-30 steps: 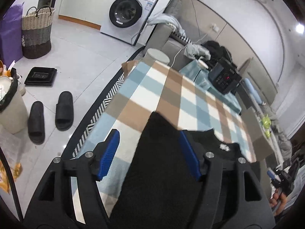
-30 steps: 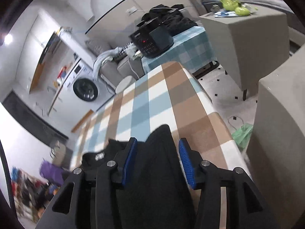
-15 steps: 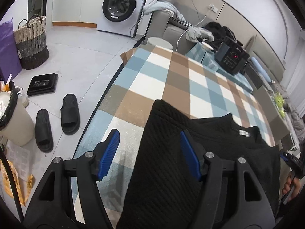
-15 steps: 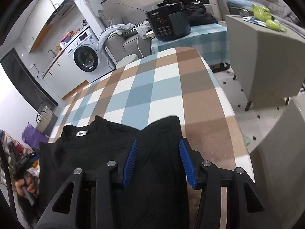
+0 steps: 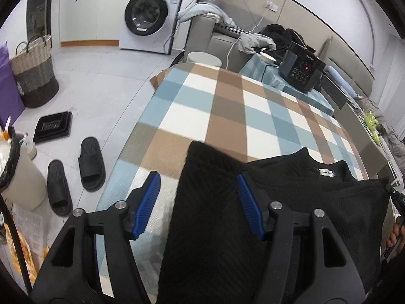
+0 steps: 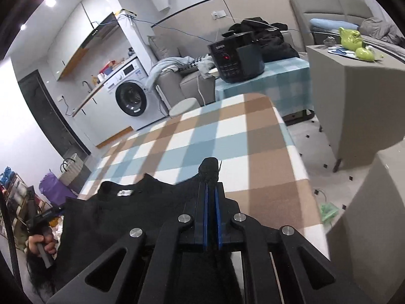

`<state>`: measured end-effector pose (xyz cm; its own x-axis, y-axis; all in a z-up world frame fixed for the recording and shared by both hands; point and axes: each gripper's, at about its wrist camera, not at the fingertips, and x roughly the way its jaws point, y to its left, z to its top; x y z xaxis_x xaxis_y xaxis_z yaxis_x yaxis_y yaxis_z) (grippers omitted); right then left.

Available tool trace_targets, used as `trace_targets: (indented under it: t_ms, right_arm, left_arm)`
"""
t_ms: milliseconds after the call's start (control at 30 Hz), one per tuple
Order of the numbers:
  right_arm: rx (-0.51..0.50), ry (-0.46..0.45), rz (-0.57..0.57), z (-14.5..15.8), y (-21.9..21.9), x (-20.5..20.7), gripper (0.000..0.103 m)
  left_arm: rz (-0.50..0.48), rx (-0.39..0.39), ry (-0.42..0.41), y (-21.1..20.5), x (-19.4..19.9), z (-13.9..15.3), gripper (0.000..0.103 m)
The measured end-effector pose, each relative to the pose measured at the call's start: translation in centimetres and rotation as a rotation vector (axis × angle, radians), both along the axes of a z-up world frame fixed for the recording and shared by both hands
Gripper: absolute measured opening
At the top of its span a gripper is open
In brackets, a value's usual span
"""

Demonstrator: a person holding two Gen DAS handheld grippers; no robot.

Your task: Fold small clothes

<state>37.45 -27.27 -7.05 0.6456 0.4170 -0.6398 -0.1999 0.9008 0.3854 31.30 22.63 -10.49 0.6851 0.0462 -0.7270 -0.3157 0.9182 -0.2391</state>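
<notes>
The left gripper (image 5: 196,204) is spread wide, a ribbed black knit top (image 5: 291,217) lying between its blue ridged pads (image 5: 147,204) on a soft checked cloth (image 5: 227,111). To its left, only this view shows two black slippers (image 5: 76,173). The right gripper (image 6: 210,192) is pinched tight on a bunched corner of the top, and green figurines (image 6: 353,41) sit far right.
</notes>
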Motion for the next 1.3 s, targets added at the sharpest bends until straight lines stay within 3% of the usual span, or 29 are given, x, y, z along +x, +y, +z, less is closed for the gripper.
trace_targets:
  t_ms: [33,100,200,267,333,400,467,567,600,800,967,1100,1233,1300]
  right_arm:
    - [0.000,0.016,-0.004,-0.3,-0.1,0.2,0.005]
    - [-0.008,0.038,-0.005,-0.8,-0.2,0.5,0.005]
    - [0.013,0.066,0.002,-1.4,-0.1,1.1,0.005]
    - [0.014,0.089,0.011,-1.8,0.1,1.6,0.007]
    - [0.035,0.130,0.026,-2.5,0.2,2.3,0.012]
    - [0.038,0.150,0.028,-3.0,0.3,2.8,0.026]
    - [0.045,0.149,0.028,-3.5,0.4,3.2,0.026]
    - [0.004,0.097,0.016,-3.2,0.9,2.8,0.007]
    - [0.002,0.084,0.019,-3.1,0.9,2.6,0.006]
    - [-0.012,-0.026,0.011,0.0,0.8,1.0,0.005]
    - [-0.026,-0.060,-0.033,1.8,1.1,2.2,0.005]
    - [-0.056,-0.001,-0.061,0.4,1.8,4.6,0.005]
    - [-0.113,0.142,-0.073,-3.0,2.6,6.6,0.009]
    - [-0.089,0.189,-0.078,-3.7,2.1,6.4,0.015]
  left_arm:
    - [-0.012,0.000,-0.001,-0.2,0.3,0.0,0.050]
    - [-0.018,0.007,0.007,-0.4,0.9,-0.2,0.025]
    - [-0.032,0.007,-0.005,-0.5,1.3,-0.3,0.009]
    - [-0.032,0.012,-0.013,-0.4,1.2,-0.2,0.007]
    - [-0.028,0.011,-0.025,-0.3,1.1,0.0,0.006]
    - [-0.021,0.002,-0.034,0.0,1.0,0.1,0.006]
    - [-0.017,-0.008,-0.039,0.2,0.8,0.1,0.006]
    - [-0.012,-0.014,-0.043,0.4,0.4,0.3,0.006]
    - [-0.011,-0.015,-0.049,0.4,0.2,0.5,0.006]
    - [-0.001,-0.016,-0.105,0.6,-1.0,2.4,0.005]
    - [0.009,-0.006,-0.121,0.8,-0.1,3.6,0.004]
    - [0.034,-0.014,-0.069,1.4,2.0,2.3,0.005]
    - [0.043,-0.007,0.029,1.3,3.3,0.2,0.007]
    - [0.044,-0.011,0.029,1.4,2.6,0.1,0.020]
